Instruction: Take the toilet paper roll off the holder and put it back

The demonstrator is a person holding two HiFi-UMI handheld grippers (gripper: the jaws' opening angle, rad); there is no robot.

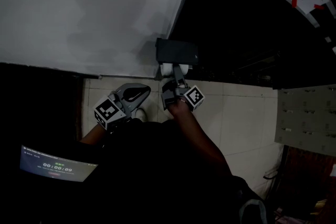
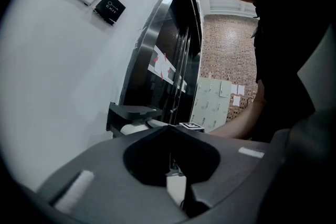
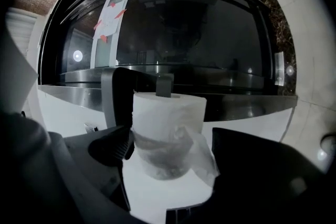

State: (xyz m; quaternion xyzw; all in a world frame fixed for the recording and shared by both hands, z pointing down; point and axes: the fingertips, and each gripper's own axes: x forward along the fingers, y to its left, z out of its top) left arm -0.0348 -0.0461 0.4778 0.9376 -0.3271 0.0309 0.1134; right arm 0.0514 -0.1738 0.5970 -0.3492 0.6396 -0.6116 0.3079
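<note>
Toilet paper roll (image 3: 168,134): on holder (image 3: 116,97), centre of frame, right gripper view.
Right hand-held gripper (image 3: 169,145): released, jaws flanking the roll.
Left hand-held gripper (image 2: 170,128): clenched, empty.

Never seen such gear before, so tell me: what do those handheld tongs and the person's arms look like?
Both the left tongs and the right tongs have grey bodies with dark jaws. Each carries a cube of black-and-white square markers. White strips sit on the left pair's jaws. The person wears a dark top.
</note>
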